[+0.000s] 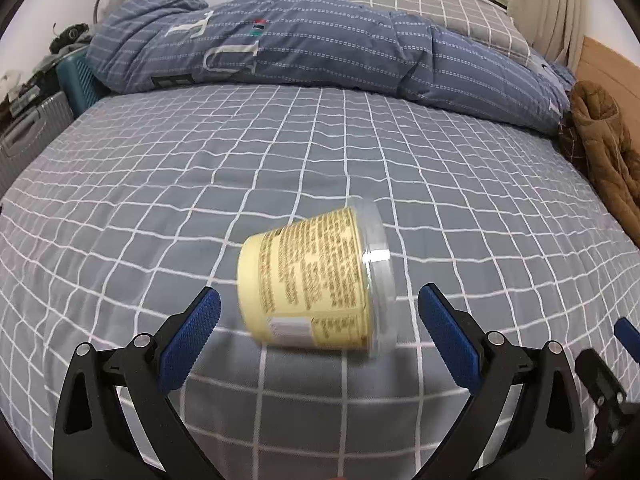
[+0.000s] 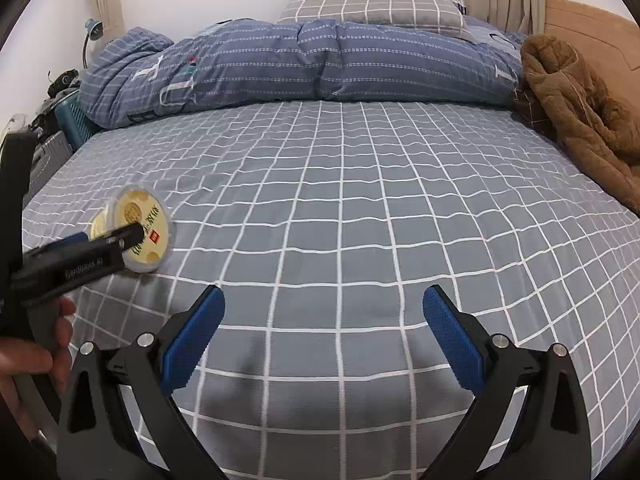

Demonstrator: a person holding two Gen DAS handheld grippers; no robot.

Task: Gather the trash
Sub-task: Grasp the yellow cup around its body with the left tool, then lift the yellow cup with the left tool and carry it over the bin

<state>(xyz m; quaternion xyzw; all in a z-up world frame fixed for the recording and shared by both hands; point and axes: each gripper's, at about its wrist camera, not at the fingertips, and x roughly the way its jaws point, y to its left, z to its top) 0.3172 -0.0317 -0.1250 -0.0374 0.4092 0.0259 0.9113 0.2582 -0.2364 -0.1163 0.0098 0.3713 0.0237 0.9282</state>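
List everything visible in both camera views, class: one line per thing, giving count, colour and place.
Tub: one, yellow, clear lid, on its side on the bed.
Bed sheet: one, grey with white grid.
Duvet: one, blue striped, bunched at the far side.
Pillow: one, grey checked, behind the duvet.
Jacket: one, brown, bed's right edge.
Left gripper: open, around the tub.
Right gripper: open, empty.
Hand: one, holding the left gripper.

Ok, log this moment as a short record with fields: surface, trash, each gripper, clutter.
surface: bed with grey checked sheet
trash: yellow cup lying on its side, clear lid on
left gripper: open, fingers either side of the cup, not touching it
right gripper: open, nothing between its fingers
clutter: blue quilt, pillow and brown coat at the far side
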